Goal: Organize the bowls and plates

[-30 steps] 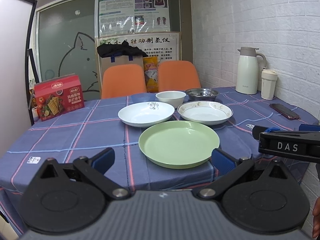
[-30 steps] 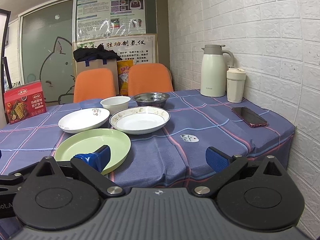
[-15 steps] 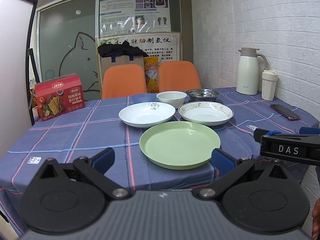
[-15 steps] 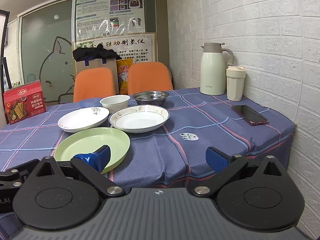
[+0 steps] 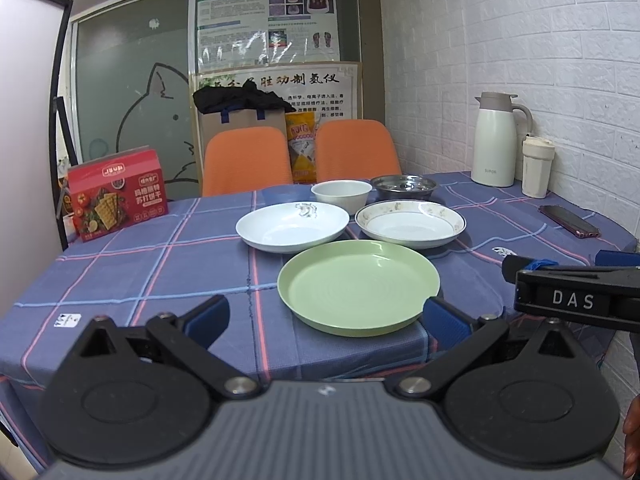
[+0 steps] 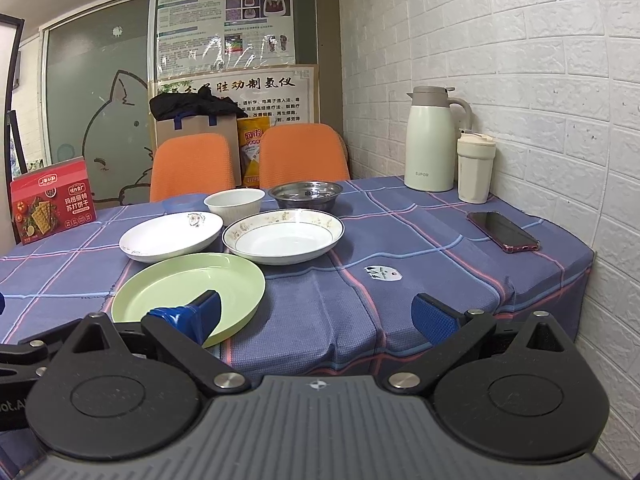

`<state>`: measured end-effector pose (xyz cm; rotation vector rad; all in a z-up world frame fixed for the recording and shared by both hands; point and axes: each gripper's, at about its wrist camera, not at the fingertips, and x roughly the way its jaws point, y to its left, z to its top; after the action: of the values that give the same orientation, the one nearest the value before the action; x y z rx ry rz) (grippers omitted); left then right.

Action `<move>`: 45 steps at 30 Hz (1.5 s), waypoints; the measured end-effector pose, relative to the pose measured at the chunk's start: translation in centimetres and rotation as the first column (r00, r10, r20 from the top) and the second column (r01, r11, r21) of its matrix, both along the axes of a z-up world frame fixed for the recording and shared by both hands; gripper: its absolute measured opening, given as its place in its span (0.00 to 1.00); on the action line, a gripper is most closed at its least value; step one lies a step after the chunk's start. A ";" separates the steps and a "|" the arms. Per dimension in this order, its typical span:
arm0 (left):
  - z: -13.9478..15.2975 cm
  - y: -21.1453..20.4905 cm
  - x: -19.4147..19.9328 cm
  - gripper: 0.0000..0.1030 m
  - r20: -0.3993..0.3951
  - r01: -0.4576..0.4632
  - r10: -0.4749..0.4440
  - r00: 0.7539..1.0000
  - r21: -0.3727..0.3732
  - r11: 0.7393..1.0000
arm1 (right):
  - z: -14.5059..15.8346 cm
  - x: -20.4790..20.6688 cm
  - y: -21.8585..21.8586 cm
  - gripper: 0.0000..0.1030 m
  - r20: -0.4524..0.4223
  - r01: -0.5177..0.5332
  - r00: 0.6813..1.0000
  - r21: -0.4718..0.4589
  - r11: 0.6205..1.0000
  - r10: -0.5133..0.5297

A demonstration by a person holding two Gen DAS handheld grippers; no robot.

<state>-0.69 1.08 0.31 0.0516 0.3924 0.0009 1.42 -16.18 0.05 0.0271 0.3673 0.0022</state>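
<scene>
Green plate [image 5: 358,286] lies just ahead of both open jaws.

Bowls [image 5: 340,197] behind plates [image 5: 358,286] (on table [image 5: 160,256])

Table in blue plaid cloth [image 5: 160,264], 3 plates [image 5: 356,286], 2 bowls [image 5: 341,196], red box [image 5: 116,200], flask [image 5: 494,140], tumbler [image 5: 537,168], phone [image 5: 568,221]

The left gripper [image 5: 324,318] hangs wide-fingered before a green plate [image 5: 358,286] on the checked tablecloth [image 5: 160,264].
</scene>
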 end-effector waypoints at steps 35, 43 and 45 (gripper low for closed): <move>-0.5 3.8 17.1 1.00 -0.302 -0.034 0.010 0.953 -0.073 0.997 | -1.2 13.2 -0.1 0.87 -0.208 -0.025 0.977 0.060 0.998 0.037; -1.5 6.5 20.3 1.00 -0.410 -0.026 -0.031 0.911 -0.132 0.991 | -2.2 15.1 0.8 0.87 -0.316 -0.125 0.938 0.081 0.989 0.145; -1.7 6.9 20.6 1.00 -0.428 0.007 -0.073 0.901 -0.155 0.988 | -2.4 14.8 1.3 0.87 -0.333 -0.165 0.926 0.072 0.984 0.179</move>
<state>19.87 7.95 -1.34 -0.0914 0.8381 -0.0823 16.20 -14.84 -2.38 0.0373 0.7141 0.1818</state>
